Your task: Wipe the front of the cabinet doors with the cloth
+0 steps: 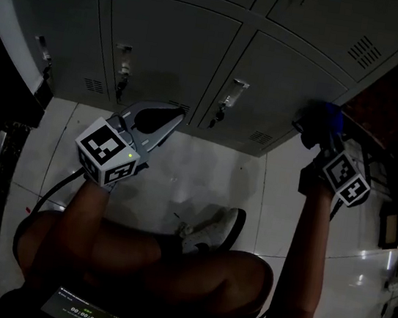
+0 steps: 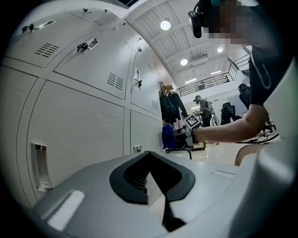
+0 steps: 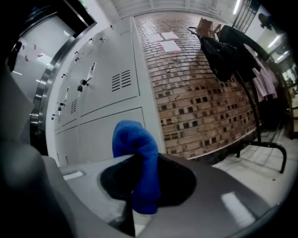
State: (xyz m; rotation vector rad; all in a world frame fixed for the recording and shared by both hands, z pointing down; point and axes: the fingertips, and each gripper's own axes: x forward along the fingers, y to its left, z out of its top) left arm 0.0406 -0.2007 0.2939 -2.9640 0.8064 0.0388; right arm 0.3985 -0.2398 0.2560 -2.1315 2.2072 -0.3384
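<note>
While we crouch before the cabinet [image 1: 172,39], our right gripper [image 1: 315,135] pinches the blue cloth [image 1: 325,118], its jaws closed tight on the fold so that a bunched end sticks up past them. The cloth sits by the cabinet's lower right corner, close to the bottom door [image 1: 291,87] at the right edge; whether it touches we cannot tell. Our left gripper [image 1: 174,116] hangs near the middle of the cabinet's bottom edge, jaws together with nothing between them, apart from the doors.
</note>
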